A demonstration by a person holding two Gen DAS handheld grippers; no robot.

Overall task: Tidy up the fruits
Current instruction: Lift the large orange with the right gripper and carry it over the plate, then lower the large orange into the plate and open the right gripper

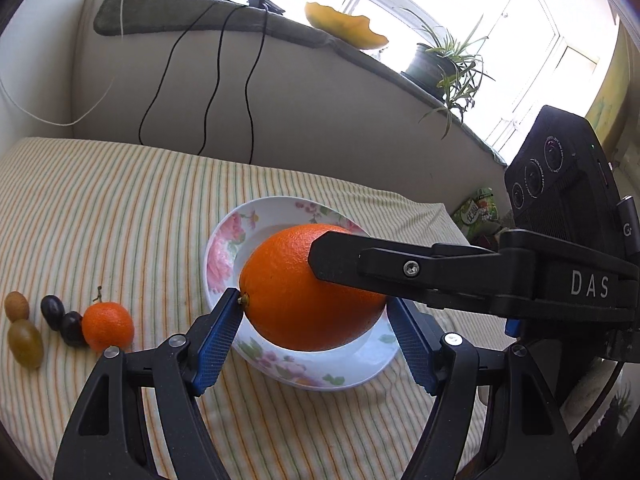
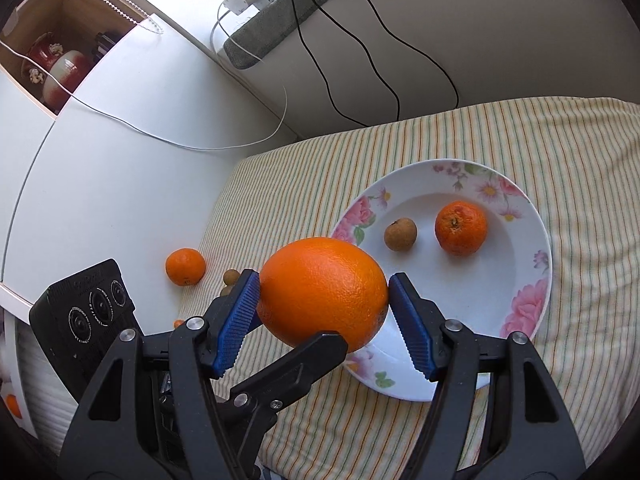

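A large orange (image 1: 312, 288) (image 2: 324, 292) hangs over the near rim of a floral white plate (image 1: 224, 248) (image 2: 520, 264). Both grippers hold it at once. My left gripper (image 1: 314, 304) is shut on it, blue pads at its two ends. My right gripper (image 2: 324, 294) is shut on it too, and its finger crosses the left wrist view (image 1: 400, 264). On the plate lie a mandarin (image 2: 461, 227) and a brown longan (image 2: 400, 234).
On the striped cloth left of the plate lie a small mandarin (image 1: 107, 326) (image 2: 185, 266), two dark grapes (image 1: 53, 311), a green grape (image 1: 25, 343) and a brown longan (image 1: 17, 306). A wall with hanging cables (image 1: 212, 92) stands behind. A white cabinet (image 2: 100, 184) is at the left.
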